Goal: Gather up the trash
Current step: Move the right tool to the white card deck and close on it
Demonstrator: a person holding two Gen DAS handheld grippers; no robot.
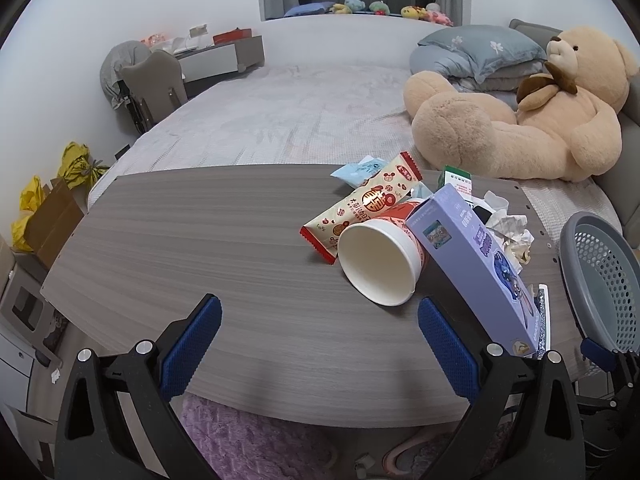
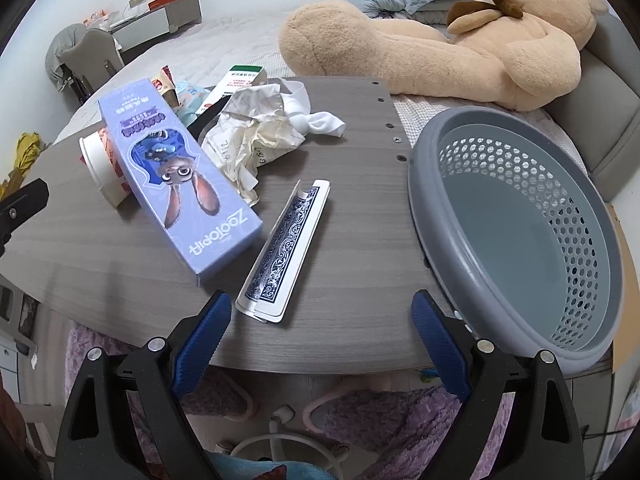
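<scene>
A heap of trash lies on the grey wooden table (image 1: pixel 200 240): a tipped white paper cup (image 1: pixel 378 264), a red-and-cream snack wrapper (image 1: pixel 368 204), a purple Zootopia box (image 2: pixel 176 172), crumpled paper (image 2: pixel 256 136), a white cloth scrap (image 2: pixel 320 122), a green-and-white carton (image 2: pixel 236 80) and a blue-patterned card box (image 2: pixel 286 244). An empty grey perforated basket (image 2: pixel 520 232) sits at the table's right end. My left gripper (image 1: pixel 320 312) hovers open over the near edge, just short of the cup. Open too, my right gripper (image 2: pixel 322 312) is at the card box's near end.
Behind the table is a bed (image 1: pixel 280 112) with a large tan teddy bear (image 1: pixel 532 120) and grey pillows (image 1: pixel 480 52). A chair (image 1: pixel 154 76) and desk stand far left, yellow bags (image 1: pixel 72 164) and cardboard boxes at the left. A purple rug (image 2: pixel 400 420) lies below.
</scene>
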